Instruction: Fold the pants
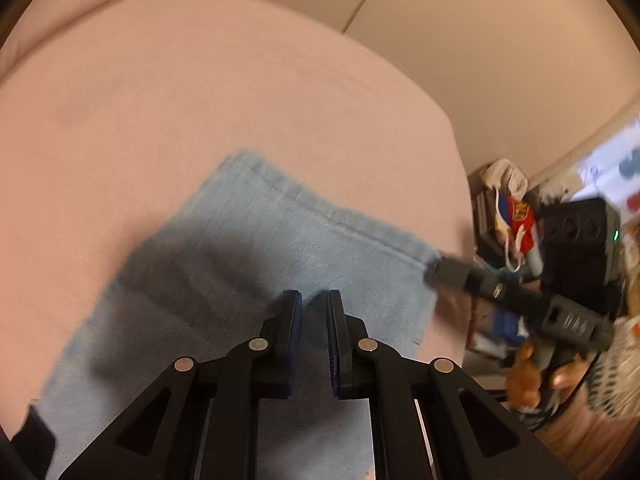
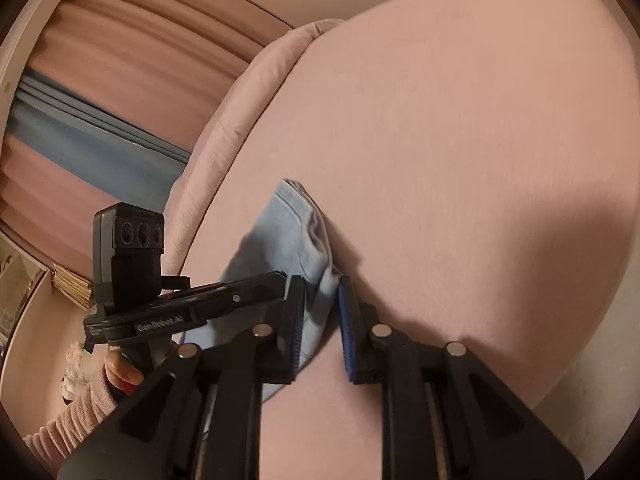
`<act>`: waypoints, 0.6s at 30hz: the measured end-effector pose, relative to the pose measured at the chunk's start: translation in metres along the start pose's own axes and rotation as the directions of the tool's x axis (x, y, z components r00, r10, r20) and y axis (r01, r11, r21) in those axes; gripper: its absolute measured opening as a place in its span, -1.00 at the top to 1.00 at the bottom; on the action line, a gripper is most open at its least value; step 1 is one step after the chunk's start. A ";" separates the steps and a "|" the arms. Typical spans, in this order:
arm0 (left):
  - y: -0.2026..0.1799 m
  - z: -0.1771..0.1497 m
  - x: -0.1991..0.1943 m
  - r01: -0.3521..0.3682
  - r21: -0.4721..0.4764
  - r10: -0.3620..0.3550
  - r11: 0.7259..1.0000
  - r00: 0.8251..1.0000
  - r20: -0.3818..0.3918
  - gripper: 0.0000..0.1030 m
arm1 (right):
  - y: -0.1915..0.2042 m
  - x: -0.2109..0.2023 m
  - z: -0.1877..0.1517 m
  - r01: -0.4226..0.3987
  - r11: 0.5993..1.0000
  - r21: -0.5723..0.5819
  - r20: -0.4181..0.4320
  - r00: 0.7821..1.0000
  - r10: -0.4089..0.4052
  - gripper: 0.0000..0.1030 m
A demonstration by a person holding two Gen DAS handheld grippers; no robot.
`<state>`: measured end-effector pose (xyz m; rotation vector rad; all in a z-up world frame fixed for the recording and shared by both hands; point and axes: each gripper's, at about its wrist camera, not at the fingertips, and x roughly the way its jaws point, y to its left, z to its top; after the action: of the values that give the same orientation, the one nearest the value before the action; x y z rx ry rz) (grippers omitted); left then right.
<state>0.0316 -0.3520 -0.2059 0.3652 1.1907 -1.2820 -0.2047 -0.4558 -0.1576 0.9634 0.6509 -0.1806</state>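
Your light-blue pants (image 1: 256, 248) lie folded on the pink bed (image 1: 168, 100), near its edge. Your left tongs (image 1: 312, 300) are nearly closed, pinching the denim between the pads. Your right tongs (image 2: 322, 284) stand slightly apart astride the fabric's edge, pads not pressing it.

Pants (image 1: 248, 248) pale blue denim — bedsheet (image 1: 200, 100) plain pink, tongs (image 1: 314, 304) black.
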 end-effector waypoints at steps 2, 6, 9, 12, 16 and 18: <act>-0.005 0.002 -0.021 0.013 0.024 -0.014 1.000 0.999 0.052 0.78 | 0.008 -0.012 0.007 0.022 0.999 -0.026 0.045 0.999 -0.021 0.23; 0.016 0.005 -0.048 -0.139 0.024 0.135 0.990 0.985 0.106 -0.42 | 0.026 -0.011 0.018 0.054 0.993 -0.108 0.032 0.998 -0.051 0.06; 0.036 0.003 -0.048 -0.178 -0.004 0.178 0.984 0.981 0.075 -0.42 | 0.029 0.003 0.023 0.107 0.982 -0.157 -0.022 0.993 -0.112 0.06; 0.043 -0.001 -0.029 -0.225 0.028 0.225 0.974 0.974 0.014 -0.41 | 0.026 0.016 0.023 0.118 0.973 -0.197 -0.085 0.987 -0.137 0.08; 0.041 -0.006 -0.007 -0.226 0.085 0.232 0.970 0.970 -0.067 -0.11 | 0.033 0.026 0.021 0.184 0.928 -0.325 -0.099 0.969 -0.227 0.57; 0.033 -0.007 -0.006 -0.227 0.119 0.235 0.967 0.971 -0.049 0.37 | 0.034 0.026 0.024 0.204 0.908 -0.366 -0.097 0.962 -0.256 0.71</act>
<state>0.0579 -0.3321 -0.2162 0.6136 1.0957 -1.1429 -0.1594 -0.4522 -0.1395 0.5535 0.8976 -0.1967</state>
